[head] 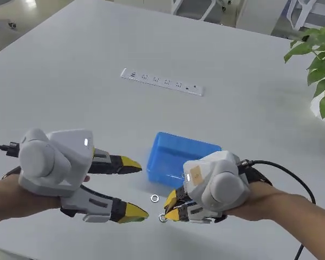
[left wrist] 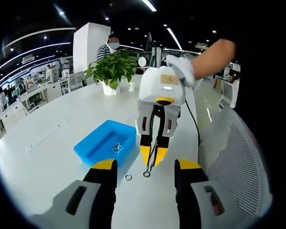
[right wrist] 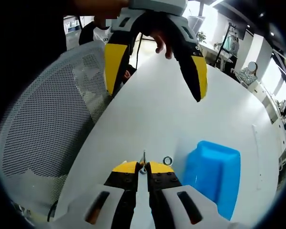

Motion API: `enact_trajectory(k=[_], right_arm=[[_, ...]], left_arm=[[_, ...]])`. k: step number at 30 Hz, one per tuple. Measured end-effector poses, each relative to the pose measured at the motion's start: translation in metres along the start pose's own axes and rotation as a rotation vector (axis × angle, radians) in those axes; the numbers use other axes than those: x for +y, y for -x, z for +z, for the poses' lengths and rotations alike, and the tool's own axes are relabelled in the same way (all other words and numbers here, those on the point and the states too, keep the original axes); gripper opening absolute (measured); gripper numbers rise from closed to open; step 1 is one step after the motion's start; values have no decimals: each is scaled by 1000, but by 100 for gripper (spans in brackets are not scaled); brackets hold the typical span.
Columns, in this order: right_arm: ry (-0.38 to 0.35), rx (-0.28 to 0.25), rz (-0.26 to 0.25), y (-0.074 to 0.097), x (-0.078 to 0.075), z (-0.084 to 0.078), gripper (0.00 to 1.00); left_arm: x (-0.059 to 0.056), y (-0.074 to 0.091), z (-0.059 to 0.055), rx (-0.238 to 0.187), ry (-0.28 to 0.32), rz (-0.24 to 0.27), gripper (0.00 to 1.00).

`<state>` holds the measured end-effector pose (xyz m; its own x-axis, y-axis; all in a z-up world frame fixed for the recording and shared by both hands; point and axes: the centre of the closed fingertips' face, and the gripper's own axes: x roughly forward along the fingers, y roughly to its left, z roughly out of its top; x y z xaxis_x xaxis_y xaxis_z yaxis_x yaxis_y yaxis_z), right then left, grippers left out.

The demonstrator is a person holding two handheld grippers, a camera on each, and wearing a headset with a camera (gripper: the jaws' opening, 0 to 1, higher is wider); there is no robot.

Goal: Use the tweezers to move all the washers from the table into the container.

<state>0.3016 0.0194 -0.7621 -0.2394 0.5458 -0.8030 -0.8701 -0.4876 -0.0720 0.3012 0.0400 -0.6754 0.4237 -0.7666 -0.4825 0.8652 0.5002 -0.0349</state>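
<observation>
here, step in hand: picking one washer off the desk (head: 86, 103) with the tweezers (left wrist: 152, 160).
right gripper (head: 171, 208): its fingers (right wrist: 126, 168) are pressed together on the tweezers, which stick out forward between them.
left gripper (head: 135, 188): fingers (head: 131, 162) spread wide and holding nothing; it hovers over the desk facing the right one.
near washer (head: 162, 218): flat on the desk, right at the tweezer tips. i cannot tell if the tips already pinch it.
second washer (head: 154, 199): just beside the first one, a little toward the container, apart from the tips.
container (head: 168, 149): blue tray just behind the right gripper, with some washers inside (left wrist: 117, 147).
key relation: the tweezers' long axis runs along the right fingers toward the left gripper, and the near washer lies at its end, so the right gripper is the nearer one. i judge the carry to the container is short, backward and sideways.
risk: the thin washer may slip from the tips when it is lifted.
</observation>
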Motion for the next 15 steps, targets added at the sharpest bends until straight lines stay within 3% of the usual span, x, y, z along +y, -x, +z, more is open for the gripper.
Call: enact_trajectory(k=[9,15], right_arm=[[0,-3,3,-2,0,1,8],[2,-3,9,-2,0,3,8]], left_arm=[[-6,-8,8,-1,-17,-49,33],[-4,-10,13,-10,-29,-55,32]])
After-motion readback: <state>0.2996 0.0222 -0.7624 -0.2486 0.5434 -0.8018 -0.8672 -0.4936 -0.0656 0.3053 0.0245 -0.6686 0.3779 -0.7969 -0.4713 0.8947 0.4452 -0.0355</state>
